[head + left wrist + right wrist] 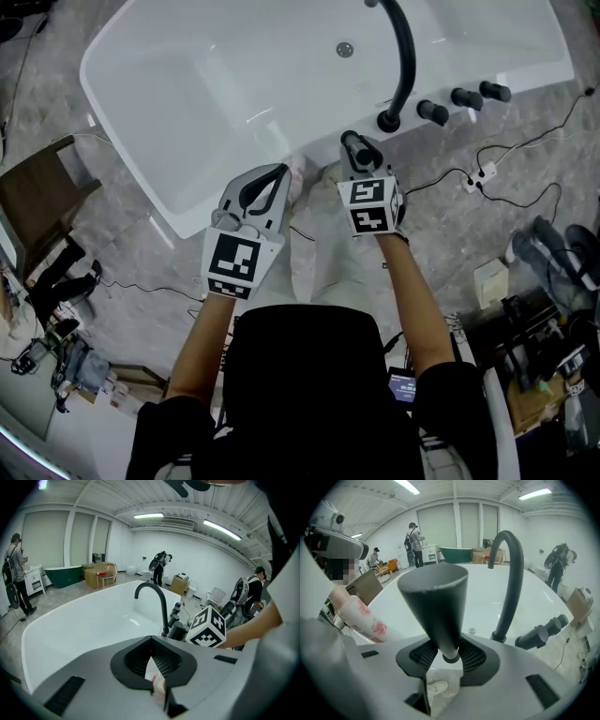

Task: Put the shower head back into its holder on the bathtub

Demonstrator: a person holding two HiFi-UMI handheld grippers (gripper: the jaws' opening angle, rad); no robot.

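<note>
Right gripper jaws clamped on narrow stem of shower head, which sits at near rim of bathtub, close to faucet base. Holder hidden beneath; seating not confirmable. Left gripper jaws closed on floral tube.

Risks:
- Smooth tapered stem slips through pads.
- Tilted entry jams at socket.
- Early release drops head into tub.

Materials: shower head matte black, conical. Tub glossy white, rounded. Faucet black, arched. Knobs black, cylindrical.

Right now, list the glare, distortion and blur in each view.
Head view: sharp, with soft glare streaks on the bathtub floor. Left gripper view: fisheye curves the ceiling lights, corners dark. Right gripper view: shower head looms oversized; mosaic patch at left.
</note>
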